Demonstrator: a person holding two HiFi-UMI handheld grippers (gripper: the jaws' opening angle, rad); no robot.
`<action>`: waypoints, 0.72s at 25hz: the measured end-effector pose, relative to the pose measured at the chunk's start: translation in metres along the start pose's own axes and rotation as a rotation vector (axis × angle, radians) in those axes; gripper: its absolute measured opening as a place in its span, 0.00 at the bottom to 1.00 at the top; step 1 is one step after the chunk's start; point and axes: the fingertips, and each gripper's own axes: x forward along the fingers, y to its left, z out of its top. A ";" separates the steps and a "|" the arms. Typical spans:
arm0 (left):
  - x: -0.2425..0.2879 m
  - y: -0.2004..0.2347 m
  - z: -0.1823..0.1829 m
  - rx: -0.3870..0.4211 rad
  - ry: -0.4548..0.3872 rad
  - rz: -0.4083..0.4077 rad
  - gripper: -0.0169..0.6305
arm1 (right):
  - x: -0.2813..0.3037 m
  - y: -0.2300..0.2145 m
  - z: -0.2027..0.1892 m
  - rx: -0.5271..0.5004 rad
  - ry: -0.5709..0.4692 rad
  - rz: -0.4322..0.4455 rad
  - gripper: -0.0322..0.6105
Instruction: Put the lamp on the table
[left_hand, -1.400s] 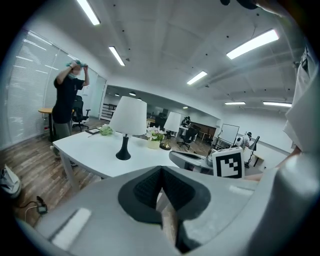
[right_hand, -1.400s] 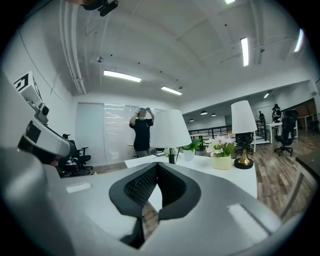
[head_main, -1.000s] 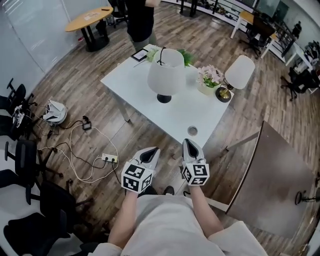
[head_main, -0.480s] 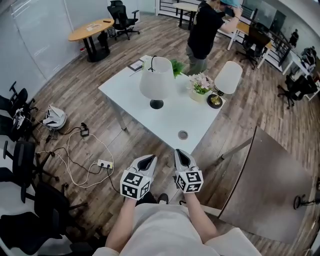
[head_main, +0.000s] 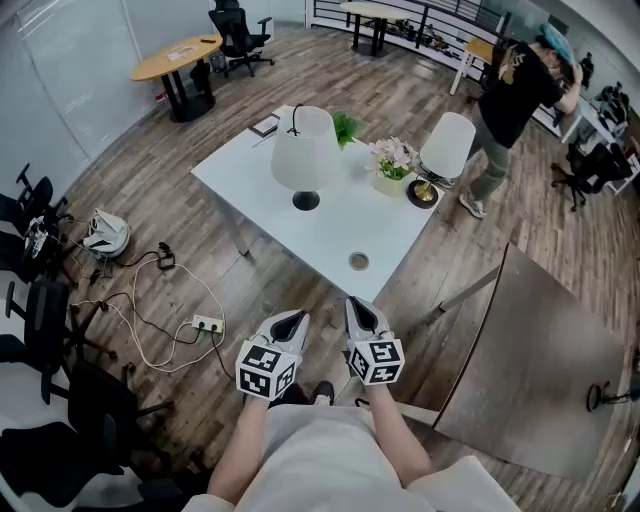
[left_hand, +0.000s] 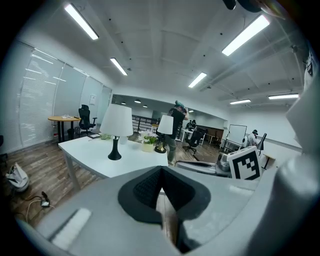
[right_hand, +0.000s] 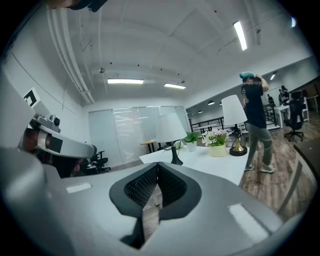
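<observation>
A lamp (head_main: 303, 152) with a white shade and a black foot stands upright on the white table (head_main: 330, 230); it also shows in the left gripper view as the lamp (left_hand: 116, 130) and in the right gripper view as the lamp (right_hand: 171, 134). My left gripper (head_main: 288, 322) and right gripper (head_main: 362, 312) are held side by side close to my body, short of the table's near corner. Both are shut with nothing in them, as the left gripper (left_hand: 161, 172) and right gripper (right_hand: 158, 170) show in their own views.
A second lamp (head_main: 443, 155) with a gold foot, a flower pot (head_main: 392, 165), a green plant (head_main: 345, 128) and a small round disc (head_main: 358, 261) share the table. A person (head_main: 510, 105) walks at the far right. Cables and a power strip (head_main: 207, 324) lie left; a brown panel (head_main: 540, 370) stands right.
The person has walked from behind the table round to its right. The table sits a little farther off in view. Both grippers stay shut and empty.
</observation>
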 end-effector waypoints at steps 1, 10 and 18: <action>-0.001 0.000 -0.001 0.000 0.001 0.001 0.03 | -0.001 0.001 0.000 0.000 -0.002 0.000 0.08; -0.004 -0.001 -0.003 0.001 0.001 0.001 0.03 | -0.004 0.005 0.001 -0.013 -0.007 0.000 0.08; 0.001 -0.004 -0.004 -0.001 0.005 -0.001 0.03 | -0.002 0.001 -0.001 -0.023 0.004 0.007 0.08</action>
